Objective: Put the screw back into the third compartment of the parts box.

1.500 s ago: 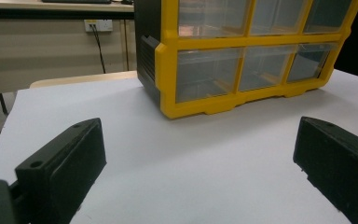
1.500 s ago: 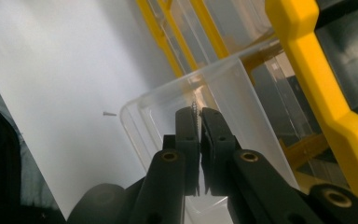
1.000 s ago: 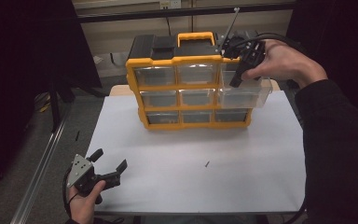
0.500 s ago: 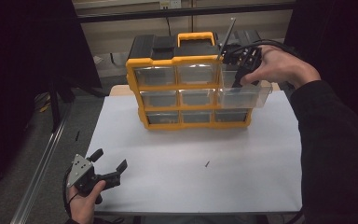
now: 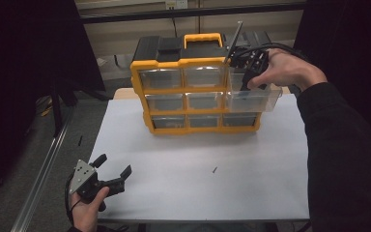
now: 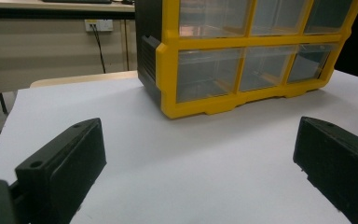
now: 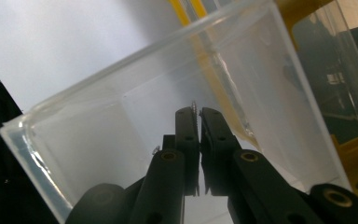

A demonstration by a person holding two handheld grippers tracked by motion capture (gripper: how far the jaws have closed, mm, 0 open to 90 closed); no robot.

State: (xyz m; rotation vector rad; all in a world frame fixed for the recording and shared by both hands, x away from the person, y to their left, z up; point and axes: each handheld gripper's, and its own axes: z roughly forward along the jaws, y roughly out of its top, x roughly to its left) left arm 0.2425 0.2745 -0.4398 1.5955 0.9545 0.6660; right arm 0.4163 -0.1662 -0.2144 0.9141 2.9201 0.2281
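A yellow and black drawer cabinet (image 5: 174, 65) stands at the back of the white table. Its right middle clear drawer (image 5: 256, 100) is pulled out toward me. My right gripper (image 5: 248, 83) points down into that drawer (image 7: 98, 140). In the right gripper view its jaws (image 7: 196, 112) are shut on a small screw (image 7: 194, 108) that pokes out at the tips. Another small screw (image 5: 214, 169) lies loose on the table. My left gripper (image 5: 114, 163) rests near the table's front left corner, open and holding nothing (image 6: 200, 168), and faces the cabinet (image 6: 205, 93).
The white table top (image 5: 198, 183) stretches wide between the cabinet and the front edge. A metal rail (image 5: 43, 174) runs along the floor at the left. A dark sleeve (image 5: 343, 145) covers the right side of the table.
My right hand has sunk slightly, bringing the shut jaws lower into the pulled-out drawer. The left gripper has stayed where it was.
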